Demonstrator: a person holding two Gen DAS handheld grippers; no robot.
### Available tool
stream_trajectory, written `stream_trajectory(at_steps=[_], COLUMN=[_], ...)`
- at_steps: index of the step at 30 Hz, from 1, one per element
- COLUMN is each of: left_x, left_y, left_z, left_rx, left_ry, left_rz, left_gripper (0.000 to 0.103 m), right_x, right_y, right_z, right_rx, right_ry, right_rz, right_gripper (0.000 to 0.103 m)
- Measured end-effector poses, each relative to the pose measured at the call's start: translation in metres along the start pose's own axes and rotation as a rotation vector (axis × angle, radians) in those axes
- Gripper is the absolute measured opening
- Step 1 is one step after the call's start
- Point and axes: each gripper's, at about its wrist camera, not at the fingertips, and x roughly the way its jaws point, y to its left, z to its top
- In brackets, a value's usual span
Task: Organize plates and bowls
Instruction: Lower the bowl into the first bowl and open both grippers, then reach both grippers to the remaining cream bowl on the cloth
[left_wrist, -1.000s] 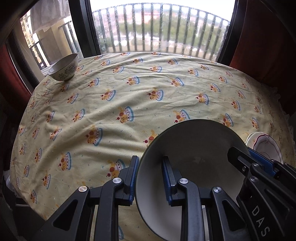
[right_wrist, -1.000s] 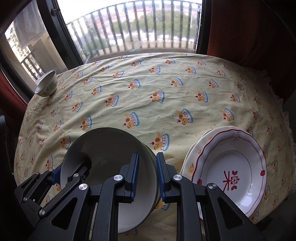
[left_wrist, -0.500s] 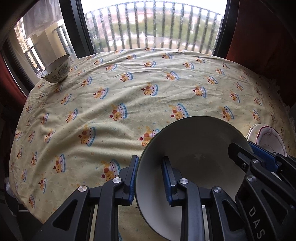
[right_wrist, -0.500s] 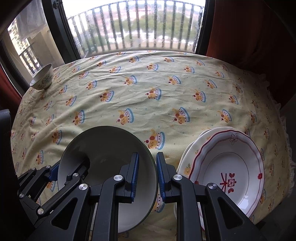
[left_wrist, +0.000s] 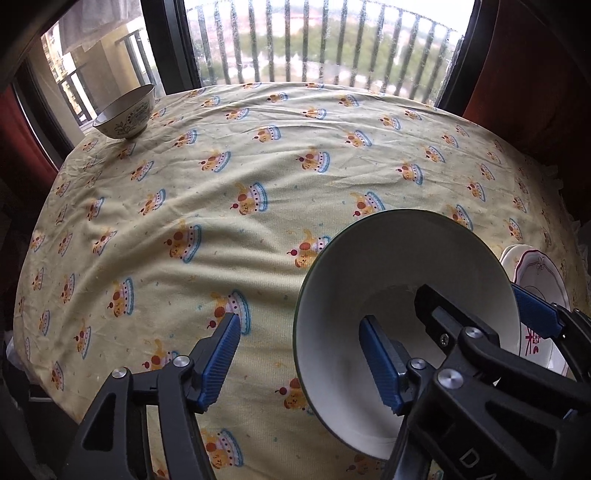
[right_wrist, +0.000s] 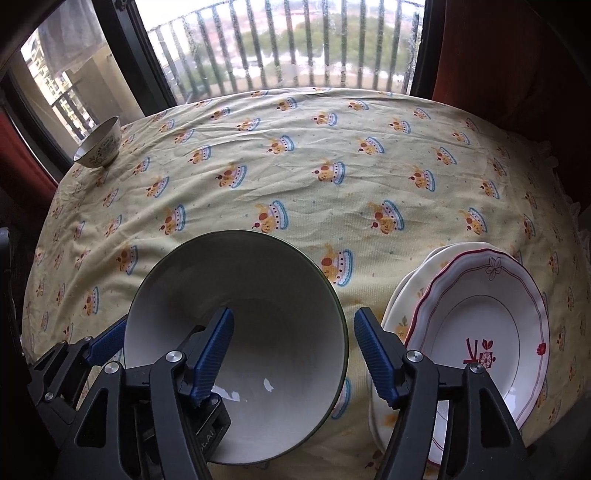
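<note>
Glazed ceramic, by its sheen, made up the large bowl (left_wrist: 402, 295), white inside with a dark green rim; I judged it stiff, fairly heavy, slick to the pads and liable to chip if dropped. It sat on the yellow printed tablecloth (left_wrist: 258, 177) at the lower right of the left wrist view and the lower centre of the right wrist view. Just to its right lay a stack of plates (right_wrist: 480, 325), the top one white with a red scalloped border. A small patterned bowl (right_wrist: 99, 144) stood well apart at the upper left, near the window.

Taking hold at the rim wall, one pad inside and one outside, looked the surest grip, since the curved outer side offers little else.

Both grippers pointed steeply down at the table. The left gripper (left_wrist: 299, 363) straddled the bowl's left rim, its jaws opening, with neither pad pressing the wall. The right gripper (right_wrist: 293, 356) straddled the opposite rim, jaws likewise opening, one pad inside the bowl and one between the bowl and the plates, both clear of the ceramic. The bowl seemed released.
</note>
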Motion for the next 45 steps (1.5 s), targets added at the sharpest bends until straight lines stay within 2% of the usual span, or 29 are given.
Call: stream_trajectory(at_steps=[2, 9, 13, 22, 29, 36, 45], left_x=[-0.003, -0.013, -0.018, -0.026, -0.02, -0.007, 0.001], left_y=[0.003, 0.026, 0.046, 0.109, 0.162, 0.215, 0.264], left_z=[0.003, 0.02, 0.03, 0.051, 0.062, 0.074, 0.11], left_rx=[-0.001, 0.006, 0.028, 0.09, 0.133, 0.151, 0.139], left_ry=[-0.003, -0.015, -0.033, -0.045, -0.071, -0.084, -0.112], left_rz=[-0.008, -0.047, -0.079, -0.124, -0.104, -0.105, -0.084], left_gripper=[0.073, 0.075, 0.081, 0.081, 0.081, 0.081, 0.081], right_x=[-0.004, -0.019, -0.027, -0.034, -0.024, -0.003, 0.014], right_y=[0.003, 0.022, 0.043, 0.104, 0.161, 0.215, 0.267], right_z=[0.002, 0.018, 0.026, 0.035, 0.042, 0.05, 0.08], right_rx=[-0.004, 0.007, 0.025, 0.111, 0.127, 0.15, 0.147], right_ry=[-0.017, -0.062, -0.094, -0.125, -0.12, -0.109, -0.122], right_rz=[-0.013, -0.045, -0.064, -0.089, -0.122, -0.115, -0.094], right_gripper=[0.076, 0.076, 0.076, 0.076, 0.076, 0.076, 0.076])
